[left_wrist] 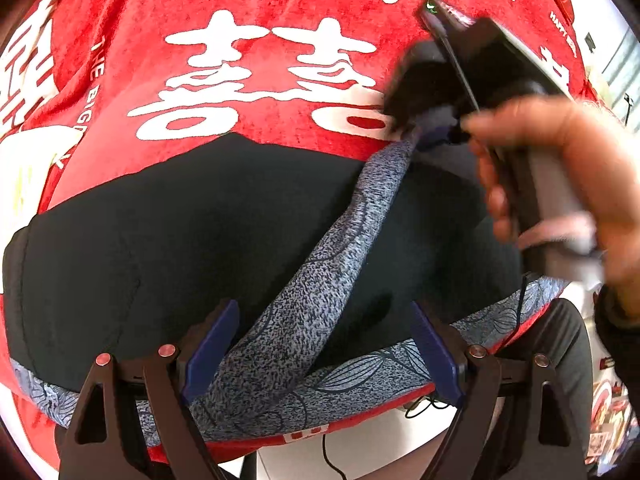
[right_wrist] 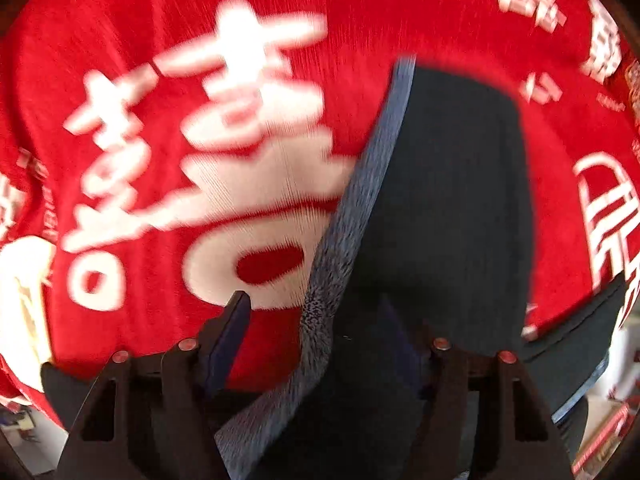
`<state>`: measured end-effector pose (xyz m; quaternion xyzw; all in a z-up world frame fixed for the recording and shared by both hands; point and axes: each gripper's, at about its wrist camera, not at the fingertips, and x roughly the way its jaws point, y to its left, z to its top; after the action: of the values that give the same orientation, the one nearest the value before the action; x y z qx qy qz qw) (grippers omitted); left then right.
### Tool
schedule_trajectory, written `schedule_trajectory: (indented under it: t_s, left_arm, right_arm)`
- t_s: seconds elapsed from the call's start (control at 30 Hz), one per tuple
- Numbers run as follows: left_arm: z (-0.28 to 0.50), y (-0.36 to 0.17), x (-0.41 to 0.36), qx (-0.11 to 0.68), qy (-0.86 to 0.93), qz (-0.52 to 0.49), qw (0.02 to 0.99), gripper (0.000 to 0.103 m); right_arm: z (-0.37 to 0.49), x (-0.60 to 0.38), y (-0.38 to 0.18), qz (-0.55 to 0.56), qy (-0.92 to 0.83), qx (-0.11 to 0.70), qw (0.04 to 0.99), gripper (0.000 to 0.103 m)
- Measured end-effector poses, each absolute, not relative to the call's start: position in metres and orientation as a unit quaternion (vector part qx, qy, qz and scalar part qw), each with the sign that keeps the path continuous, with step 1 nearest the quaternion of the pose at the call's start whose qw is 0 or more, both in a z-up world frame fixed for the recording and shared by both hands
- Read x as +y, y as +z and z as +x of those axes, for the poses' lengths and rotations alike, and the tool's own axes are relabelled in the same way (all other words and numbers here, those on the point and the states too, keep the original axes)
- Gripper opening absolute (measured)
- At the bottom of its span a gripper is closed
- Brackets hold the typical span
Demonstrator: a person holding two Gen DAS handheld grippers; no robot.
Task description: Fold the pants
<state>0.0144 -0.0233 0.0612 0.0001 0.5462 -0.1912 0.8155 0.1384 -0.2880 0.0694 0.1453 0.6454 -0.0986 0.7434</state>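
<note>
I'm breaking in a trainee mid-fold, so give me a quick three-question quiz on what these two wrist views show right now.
1. True or false: the pants lie on a red cloth printed with white characters.
2. Multiple choice: the right gripper pinches which part of the pants? A) a black panel B) the grey patterned band C) nothing
3. Fill in: the left gripper has its fingers ____, one on each side of the band.

Key: 1 true. 2 B, pinched at the band's far end in the left wrist view. 3 open; whether the fingers touch the fabric cannot be told.
</note>
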Motion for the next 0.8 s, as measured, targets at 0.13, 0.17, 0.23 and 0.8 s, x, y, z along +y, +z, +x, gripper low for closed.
schedule_trajectory:
  t_s: [0.13,0.17,0.23,0.8]
  left_arm:
    - [0.016,0.062,-0.02,0.544,-0.194,-0.008,0.817,0.087]
    - [0.017,0.061,-0.02,0.544,-0.194,-0.008,0.816,0.087]
    - [0.018,0.062,-0.023,0.544,-0.195,-0.007,0.816,0.087]
    - [-0.008,0.078,-0.076,0.542,-0.324,-0.031,0.775,0.087]
  right_arm:
    - [0.115,-0.321,0.09,0.161,-0.105,0.598,0.778,0.005]
    - [0.098,-0.341,0.103,0.169,-0.109,0.578,0.791,0.005]
    - [0.075,-0.363,0.116,0.184,-0.106,0.559,0.801,0.005]
    - [-0.164,-0.465,0.145,0.272,-0.096,0.488,0.824,0.006]
